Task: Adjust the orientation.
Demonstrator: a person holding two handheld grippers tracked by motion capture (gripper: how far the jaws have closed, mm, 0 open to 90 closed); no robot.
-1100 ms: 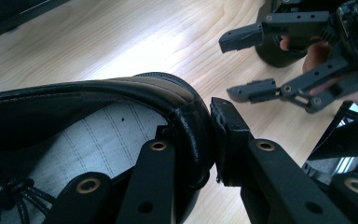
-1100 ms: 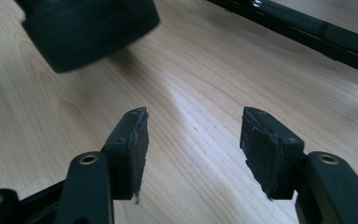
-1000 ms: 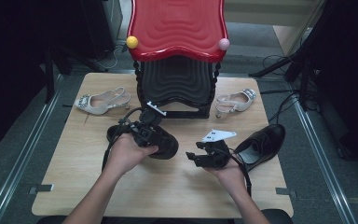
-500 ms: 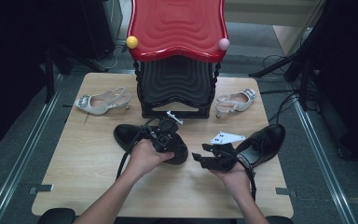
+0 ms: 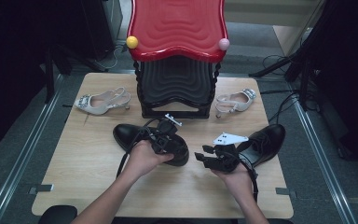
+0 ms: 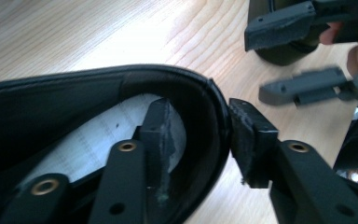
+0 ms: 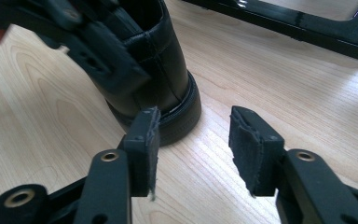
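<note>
My left gripper [image 5: 168,135] has just been opening, its jaws astride the heel wall of the black shoe [image 5: 135,135] on the wooden table [image 5: 88,163]. My right gripper [image 5: 212,156], empty and closing, hovers beside it. Behind stand a red-topped rack [image 5: 177,56], two pale heeled sandals [image 5: 100,101], another black shoe [image 5: 265,140].

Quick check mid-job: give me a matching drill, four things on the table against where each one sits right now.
Things:
1. black shoe at the left tool
2. black shoe by the right hand
3. beige heel with buckle
4. red-topped rack

Places:
A. far middle of the table
B. table's right edge
C. far left, left of the rack
D. middle of the table, heel wall between the left tool's jaws

Pairs: 1-D, 2-B, 3-C, 4-A
</note>
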